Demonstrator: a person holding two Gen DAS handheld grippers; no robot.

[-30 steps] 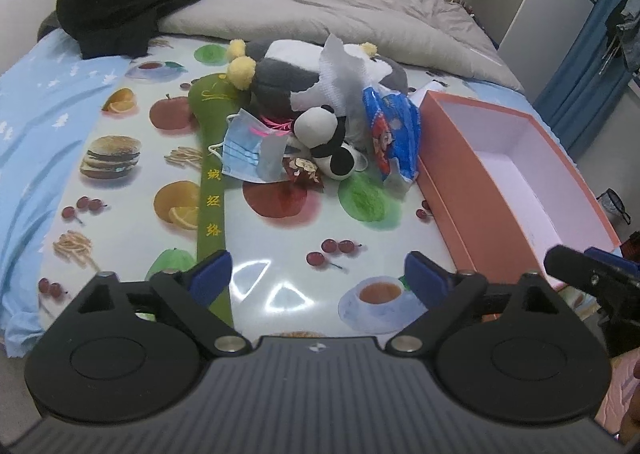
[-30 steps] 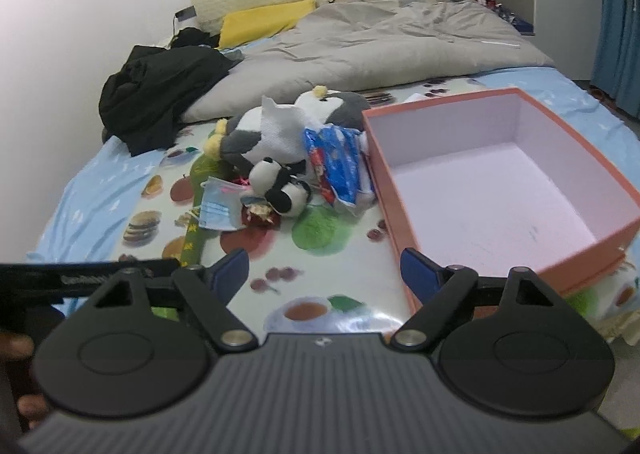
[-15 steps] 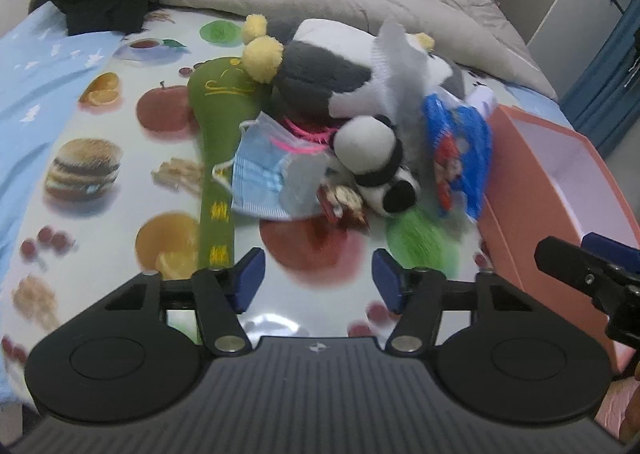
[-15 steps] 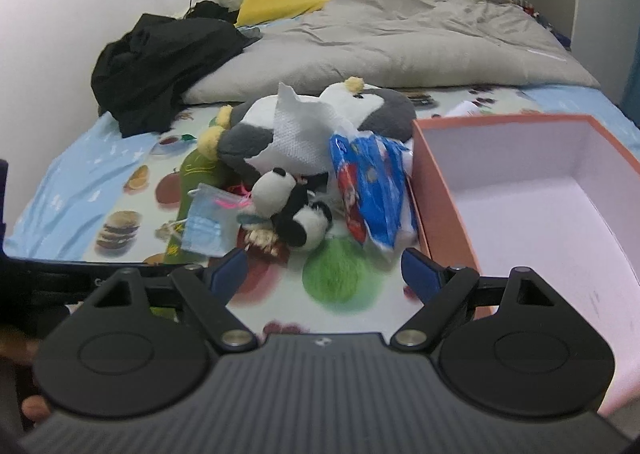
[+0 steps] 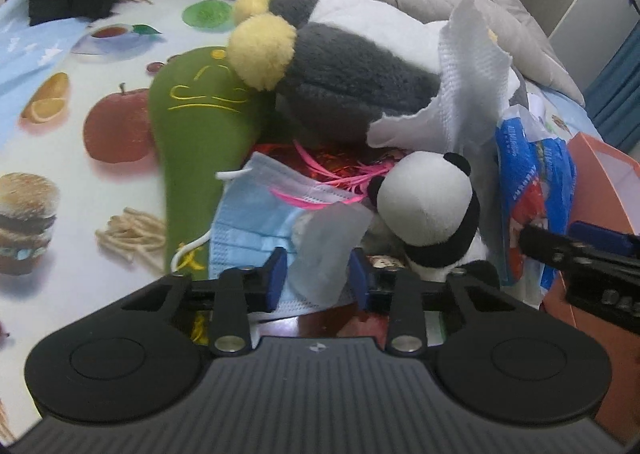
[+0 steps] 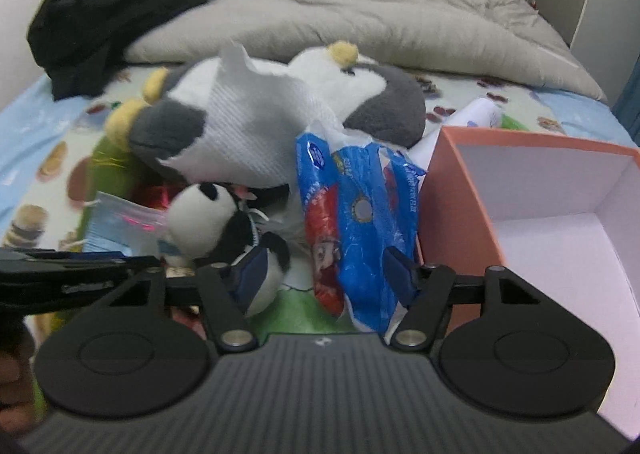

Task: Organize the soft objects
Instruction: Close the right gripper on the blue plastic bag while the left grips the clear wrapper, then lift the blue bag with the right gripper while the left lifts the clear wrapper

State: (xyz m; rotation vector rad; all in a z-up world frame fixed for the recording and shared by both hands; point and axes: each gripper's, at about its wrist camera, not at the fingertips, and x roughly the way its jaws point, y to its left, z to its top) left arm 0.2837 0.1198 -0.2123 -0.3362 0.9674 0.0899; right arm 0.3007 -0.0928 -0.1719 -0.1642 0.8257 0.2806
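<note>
Both grippers are down low over the pile of soft things on the fruit-printed sheet [image 5: 120, 182] spread across the bed. The left gripper [image 5: 318, 280] has its blue fingers partly closed in around a pale translucent bit of wrapper [image 5: 330, 246] that stands up off the blue face mask [image 5: 256, 222]; the pads sit just beside it on either side, and I can't tell whether they are actually pinching it. The mask lies against the long green plush [image 5: 200, 134], whose rounded head points toward the far edge of the sheet. Just right of the mask sits the little panda [image 5: 428, 206], head up, and behind it the big grey-and-white penguin plush [image 5: 352, 82] lies on its side with a yellow foot toward the green plush and a white paper towel [image 5: 468, 86] draped over its middle. The right gripper [image 6: 326, 272] is open wide, its fingers either side of the blue snack bag [image 6: 360, 222], the left finger close against the panda's dark body and the right finger at the bag's right edge, nothing clamped. That bag leans between the panda and the orange box [image 6: 456, 198], which stands open at the right edge of the sheet, its white inside showing. A grey duvet [image 6: 360, 14] and a heap of black clothes [image 6: 108, 14] lie at the far end of the bed
</note>
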